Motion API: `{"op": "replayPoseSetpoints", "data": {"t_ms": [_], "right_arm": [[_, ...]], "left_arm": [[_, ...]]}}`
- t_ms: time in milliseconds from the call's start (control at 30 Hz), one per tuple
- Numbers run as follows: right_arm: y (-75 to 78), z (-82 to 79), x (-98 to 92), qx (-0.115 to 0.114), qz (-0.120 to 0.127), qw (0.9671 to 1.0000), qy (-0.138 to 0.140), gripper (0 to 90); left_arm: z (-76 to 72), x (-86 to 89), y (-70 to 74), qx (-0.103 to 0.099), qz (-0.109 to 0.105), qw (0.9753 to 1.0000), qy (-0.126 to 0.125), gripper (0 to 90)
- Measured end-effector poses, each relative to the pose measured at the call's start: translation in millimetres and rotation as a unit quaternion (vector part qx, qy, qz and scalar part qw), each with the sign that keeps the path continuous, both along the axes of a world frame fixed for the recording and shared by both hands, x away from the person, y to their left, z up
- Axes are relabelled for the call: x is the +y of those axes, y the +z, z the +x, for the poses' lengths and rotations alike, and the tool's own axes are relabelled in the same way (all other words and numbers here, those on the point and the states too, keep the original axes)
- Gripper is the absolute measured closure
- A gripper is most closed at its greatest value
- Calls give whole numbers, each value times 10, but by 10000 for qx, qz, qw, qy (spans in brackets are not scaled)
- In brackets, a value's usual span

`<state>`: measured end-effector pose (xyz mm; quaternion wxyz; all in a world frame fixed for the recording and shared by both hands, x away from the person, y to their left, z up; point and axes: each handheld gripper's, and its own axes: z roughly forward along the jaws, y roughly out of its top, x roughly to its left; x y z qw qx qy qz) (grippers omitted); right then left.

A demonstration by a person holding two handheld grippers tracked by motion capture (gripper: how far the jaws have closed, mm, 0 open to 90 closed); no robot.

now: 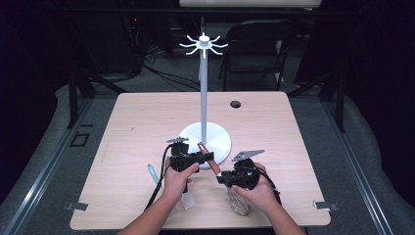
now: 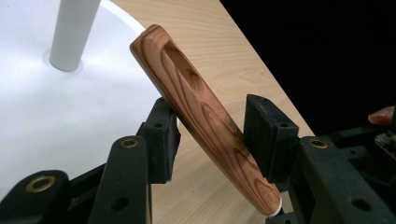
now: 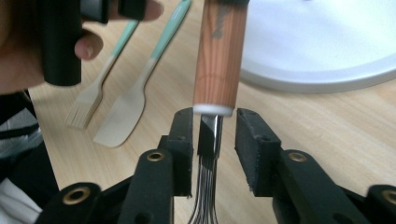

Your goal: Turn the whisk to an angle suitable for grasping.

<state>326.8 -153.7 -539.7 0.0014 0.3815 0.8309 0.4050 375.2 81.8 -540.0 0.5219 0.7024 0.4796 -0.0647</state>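
Wood-grained and reddish, the whisk [image 2: 205,116] handle slants up between the two grippers, just in front of the stand's white base [image 1: 220,139] on the tabletop [image 1: 137,122]. In the left gripper view the handle runs diagonally through the left gripper [image 2: 212,135]; one pad touches its left side, and the other pad sits at its right side, so the jaws are pinching the handle near its middle, with a long hanging slot cut near its upper end. In the right gripper view the right gripper [image 3: 215,140] stands at the metal neck where the wires [image 3: 205,186] leave the handle's white collar; the left pad lies against the neck while a gap shows before the right pad, so these jaws are spread, not clamped. In the high view the wire end shows below the right hand [image 1: 257,188], low over the tabletop's near edge, and the left hand [image 1: 178,178] grips its tool just left of the handle. A brush [image 3: 100,88] and a spatula [image 3: 135,88], both with mint-green handles and pale wooden ends, lie side by side on the tabletop beyond the left hand. The stand's white pole [image 1: 203,93] rises from the base to a ring of hooks [image 1: 203,45] at the top.
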Motion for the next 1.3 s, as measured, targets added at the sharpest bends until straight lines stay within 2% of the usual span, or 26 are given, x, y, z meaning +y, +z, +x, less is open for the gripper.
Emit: {"op": "replayPoseSetpoints", "data": {"t_ms": [67,133,267,333,467,567,833,933,1133,1300], "right_arm": [[-3,-4,9,18,15,10000,12,720],[-8,-6,32,105,6,9999,39,786],[-10,-2,37,177,101,9998,-79,799],[2,-2,24,107,56,9998,-170,810],[13,-6,19,83,100,9998,-166,811],[30,-19,45,28,196,9997,-157,812],[48,-12,37,-10,329,9991,-285,812],[53,-5,31,5,427,9985,-337,812],[47,4,30,26,449,9982,-391,812],[37,13,25,76,538,9976,-430,811]], "left_arm": [[-1,-1,2,-2,6,10000,7,560],[-3,-4,5,-18,39,10000,18,564],[-5,10,6,-32,0,10000,48,553],[-7,11,2,3,-35,10000,-1,535],[-29,-15,-5,41,-66,10000,-56,518],[-81,-57,-21,110,-203,9997,-129,519],[-170,-112,-44,146,-259,9992,-270,522],[-199,-134,-67,164,-287,9989,-321,534],[-217,-155,-76,242,-354,9986,-320,572],[-220,-166,-75,225,-399,9984,-319,620]]}}
